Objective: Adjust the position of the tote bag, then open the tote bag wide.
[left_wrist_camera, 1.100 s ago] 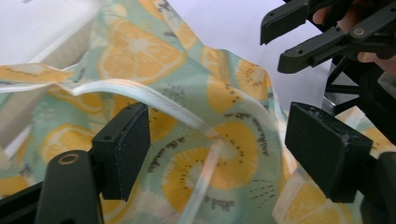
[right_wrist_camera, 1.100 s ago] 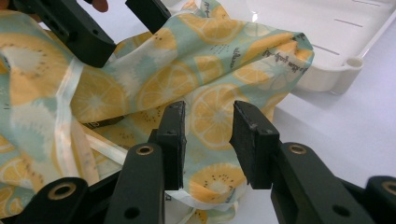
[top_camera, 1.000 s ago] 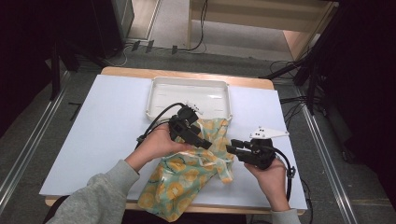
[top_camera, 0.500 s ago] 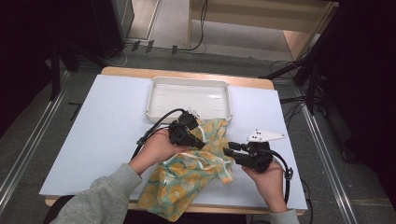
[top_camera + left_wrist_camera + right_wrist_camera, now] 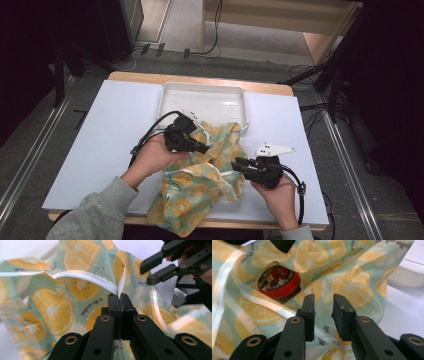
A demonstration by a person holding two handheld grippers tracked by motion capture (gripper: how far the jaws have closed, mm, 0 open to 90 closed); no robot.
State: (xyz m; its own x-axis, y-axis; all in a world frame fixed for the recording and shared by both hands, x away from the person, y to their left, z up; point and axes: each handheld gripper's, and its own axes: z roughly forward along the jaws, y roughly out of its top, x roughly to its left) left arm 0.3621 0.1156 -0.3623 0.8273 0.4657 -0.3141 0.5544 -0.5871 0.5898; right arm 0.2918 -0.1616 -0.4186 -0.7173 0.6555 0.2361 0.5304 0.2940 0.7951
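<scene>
A fabric bag [image 5: 200, 185] printed with orange slices on teal lies crumpled at the table's front middle. My left gripper [image 5: 204, 149] is shut on its white-edged rim [image 5: 85, 280] and holds the mouth up; in the left gripper view the jaws [image 5: 119, 297] pinch that rim. My right gripper [image 5: 236, 164] stands open just right of the bag, its tips at the fabric. In the right gripper view its jaws [image 5: 323, 302] are apart before the bag's mouth [image 5: 352, 282]. A round red tin [image 5: 279, 281] lies inside the bag.
A white tray [image 5: 202, 87] stands at the back middle of the light blue table top [image 5: 100, 150], touching the bag's far corner. Cables trail from both grippers. The table's front edge is close under the bag.
My right gripper has edged left, closer to the bag. The left gripper has sunk slightly toward me, still holding the rim.
</scene>
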